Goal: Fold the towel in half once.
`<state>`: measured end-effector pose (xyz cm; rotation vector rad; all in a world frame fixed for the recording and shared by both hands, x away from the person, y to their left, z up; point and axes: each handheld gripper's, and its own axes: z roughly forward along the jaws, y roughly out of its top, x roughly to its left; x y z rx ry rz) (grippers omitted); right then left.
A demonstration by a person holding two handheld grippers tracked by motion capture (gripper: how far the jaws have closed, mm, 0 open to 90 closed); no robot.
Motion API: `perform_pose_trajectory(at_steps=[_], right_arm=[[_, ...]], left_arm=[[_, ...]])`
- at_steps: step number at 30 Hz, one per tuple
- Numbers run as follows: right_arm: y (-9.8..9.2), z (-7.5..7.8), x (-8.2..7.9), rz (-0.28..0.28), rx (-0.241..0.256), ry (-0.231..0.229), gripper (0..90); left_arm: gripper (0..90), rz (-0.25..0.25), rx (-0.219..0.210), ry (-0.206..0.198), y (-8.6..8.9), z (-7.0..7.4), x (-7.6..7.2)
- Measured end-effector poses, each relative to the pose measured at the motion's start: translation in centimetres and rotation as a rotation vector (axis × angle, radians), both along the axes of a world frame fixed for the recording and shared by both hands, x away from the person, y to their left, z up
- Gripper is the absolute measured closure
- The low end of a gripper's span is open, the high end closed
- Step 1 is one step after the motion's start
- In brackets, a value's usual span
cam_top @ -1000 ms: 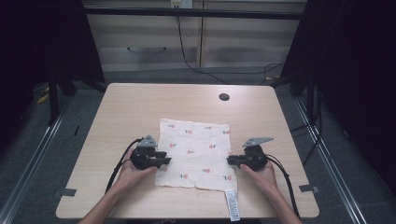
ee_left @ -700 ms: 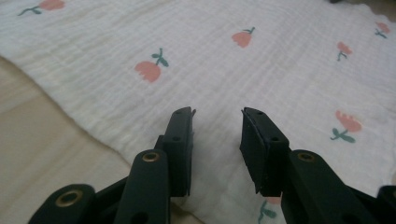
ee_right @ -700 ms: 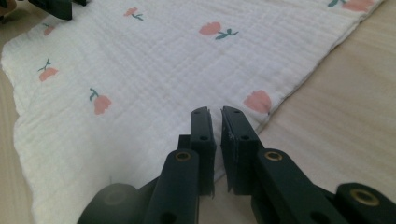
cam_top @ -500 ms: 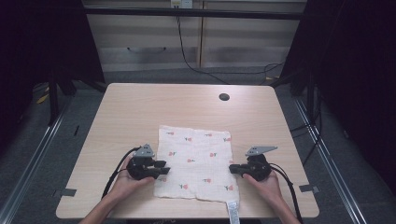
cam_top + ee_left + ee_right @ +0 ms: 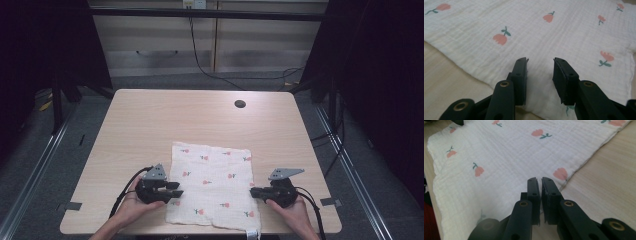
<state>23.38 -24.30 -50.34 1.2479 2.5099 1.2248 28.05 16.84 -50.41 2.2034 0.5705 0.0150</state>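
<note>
Here left tongs point(image 5: 540, 67) gape over cloth point(image 5: 564, 37); right tongs point(image 5: 539, 185) nearly closed.

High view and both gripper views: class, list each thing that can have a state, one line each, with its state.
Cloth: spread flat on the table, unfolded, near edge at the table's front edge.
Left gripper: open, jaws apart over the cloth's left edge, holding nothing.
Right gripper: jaws nearly together at the cloth's right edge; whether they pinch cloth cannot be told.
Table: bare apart from the cloth.

Bare table point(image 5: 150, 125) lies open beyond the flat cloth point(image 5: 212, 185); only a small grommet point(image 5: 240, 104) interrupts it.
</note>
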Motion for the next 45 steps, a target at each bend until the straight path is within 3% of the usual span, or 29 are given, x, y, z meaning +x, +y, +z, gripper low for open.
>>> perform_pose_trajectory(at_steps=[4,7,9,11,14,16,19,26,32,36,39,41,45], right_arm=[[0.3,0.2,-0.6,0.011,-0.009,0.005,80.4],[0.8,0.5,-0.6,0.016,-0.030,0.002,71.4],[0.8,1.0,0.0,0.010,-0.030,-0.031,67.9],[0.7,1.4,1.1,-0.004,0.001,-0.046,66.9],[0.6,2.0,3.2,-0.022,-0.006,-0.076,66.5],[0.5,2.3,4.9,-0.040,-0.013,-0.102,67.8],[0.3,2.5,7.4,-0.071,-0.014,-0.115,70.2],[0.2,0.9,11.6,-0.123,-0.046,-0.091,72.4],[0.7,0.3,12.4,-0.139,-0.061,-0.092,68.6],[0.0,0.1,12.9,-0.150,-0.062,-0.086,67.9],[-0.4,-0.2,13.2,-0.147,-0.040,-0.079,67.9],[-0.1,-0.4,13.3,-0.141,-0.062,-0.081,67.4],[0.3,-0.5,13.3,-0.133,-0.059,-0.086,73.2]], left_arm=[[60.5,-0.032,-0.011,0.032,0.1,0.1,-0.2],[59.0,-0.037,-0.013,-0.003,0.1,0.6,0.4],[59.0,0.007,-0.044,-0.017,0.1,1.1,1.1],[59.5,0.037,-0.032,-0.023,-0.1,1.2,2.0],[59.7,0.078,-0.009,-0.021,-0.4,0.7,2.9],[59.8,0.089,0.007,0.000,-0.4,0.3,3.3],[59.6,0.098,0.013,-0.003,-0.2,0.1,3.5],[59.6,0.109,0.017,-0.039,-0.4,-0.2,3.6],[59.6,0.105,-0.001,-0.025,-0.2,-0.3,3.8],[59.5,0.106,-0.019,-0.021,-0.1,-0.4,3.8],[59.6,0.108,-0.027,-0.011,0.0,-0.4,4.0],[59.5,0.105,-0.029,-0.010,0.1,-0.4,4.0],[59.4,0.105,-0.027,-0.016,0.0,-0.4,3.9]])
